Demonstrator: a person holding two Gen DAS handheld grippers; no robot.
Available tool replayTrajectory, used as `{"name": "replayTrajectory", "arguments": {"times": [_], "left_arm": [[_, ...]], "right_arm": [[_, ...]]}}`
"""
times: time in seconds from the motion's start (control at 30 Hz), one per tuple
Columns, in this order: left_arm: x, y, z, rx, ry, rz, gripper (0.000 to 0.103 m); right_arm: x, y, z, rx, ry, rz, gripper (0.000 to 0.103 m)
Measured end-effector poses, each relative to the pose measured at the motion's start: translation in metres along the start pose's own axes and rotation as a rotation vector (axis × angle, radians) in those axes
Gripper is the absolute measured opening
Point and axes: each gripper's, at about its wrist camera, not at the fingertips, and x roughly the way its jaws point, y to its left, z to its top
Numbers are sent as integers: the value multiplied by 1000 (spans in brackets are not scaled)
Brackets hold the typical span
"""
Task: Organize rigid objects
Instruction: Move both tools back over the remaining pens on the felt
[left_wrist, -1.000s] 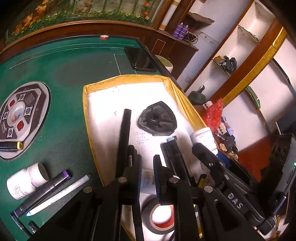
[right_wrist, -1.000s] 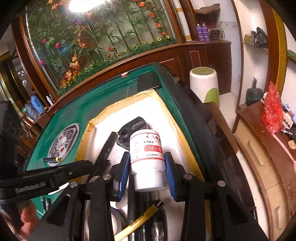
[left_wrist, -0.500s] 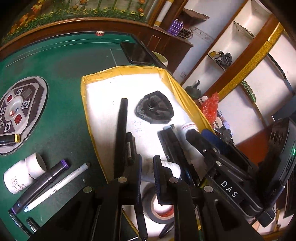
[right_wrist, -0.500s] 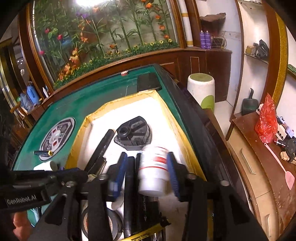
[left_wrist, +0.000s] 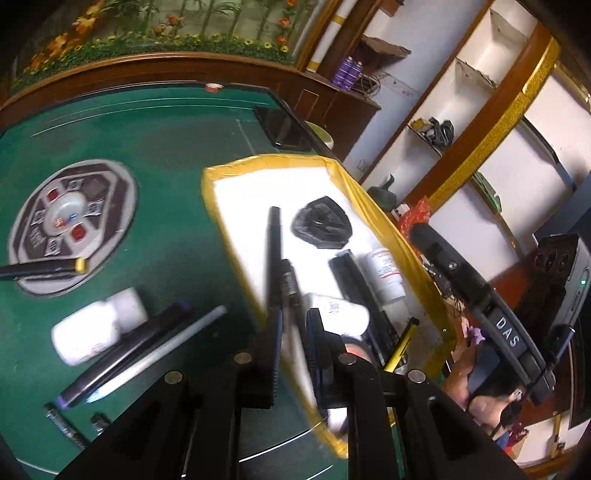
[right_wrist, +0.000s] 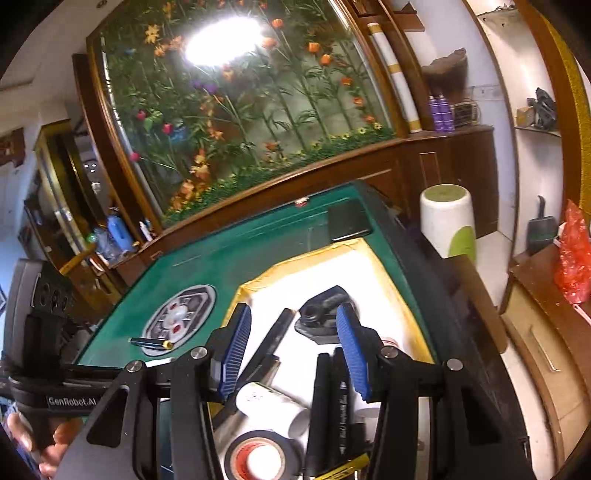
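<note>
A white tray with a yellow rim (left_wrist: 373, 221) (right_wrist: 391, 273) lies on the green table. It holds a black angular part (left_wrist: 320, 223) (right_wrist: 321, 314), long black markers (left_wrist: 274, 254) (right_wrist: 334, 398), a tape roll (right_wrist: 260, 456) and two white bottles lying down (left_wrist: 384, 275) (right_wrist: 273, 404). My right gripper (right_wrist: 291, 354) is open and empty above the tray. My left gripper (left_wrist: 295, 350) hovers at the tray's near left rim, its jaws close together with nothing between them. Another white bottle (left_wrist: 96, 326) and two pens (left_wrist: 147, 354) lie on the felt to the left.
A round dial panel (left_wrist: 70, 221) (right_wrist: 181, 319) with a black-and-yellow pen (left_wrist: 44, 267) (right_wrist: 151, 342) on it sits in the table's middle. A dark phone (left_wrist: 284, 127) (right_wrist: 349, 221) lies beyond the tray. A white-green stool (right_wrist: 448, 221) stands right of the table.
My right gripper opened and let go of the white bottle, which now lies in the tray at its right side, then rose. My left gripper shifted left toward the tray's rim.
</note>
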Motion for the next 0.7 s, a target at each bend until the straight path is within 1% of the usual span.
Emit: {"name": "replayTrajectory", "arguments": {"times": [0.07, 0.13, 0.2, 0.27, 0.33, 0.4, 0.5, 0.57, 0.63, 0.7], "left_arm": [[-11, 12, -4, -15, -10, 6, 14], [-25, 28, -12, -31, -28, 18, 20], [-45, 48, -23, -56, -61, 41, 31], [-62, 66, -36, -84, -81, 62, 35], [-78, 87, -55, -137, -83, 68, 36], [-86, 101, -73, -184, -68, 69, 36], [-92, 111, -93, -216, -47, 111, 36], [-86, 116, -101, -224, -23, 115, 36], [-78, 121, -103, -248, -5, 125, 36], [-70, 125, -102, -260, 2, 129, 36]], "right_arm": [[0, 2, 0, -8, -3, 18, 48], [1, 6, -1, -20, -2, 28, 48], [3, 12, -3, -47, 5, 33, 48], [3, 18, -6, -79, 7, 35, 48], [3, 25, -7, -111, 2, 39, 48], [2, 31, -10, -144, -7, 41, 48], [1, 37, -12, -167, -10, 68, 48], [2, 42, -13, -180, -3, 79, 48], [-1, 45, -16, -183, -6, 69, 48], [-10, 52, -20, -170, -21, 97, 48]]}}
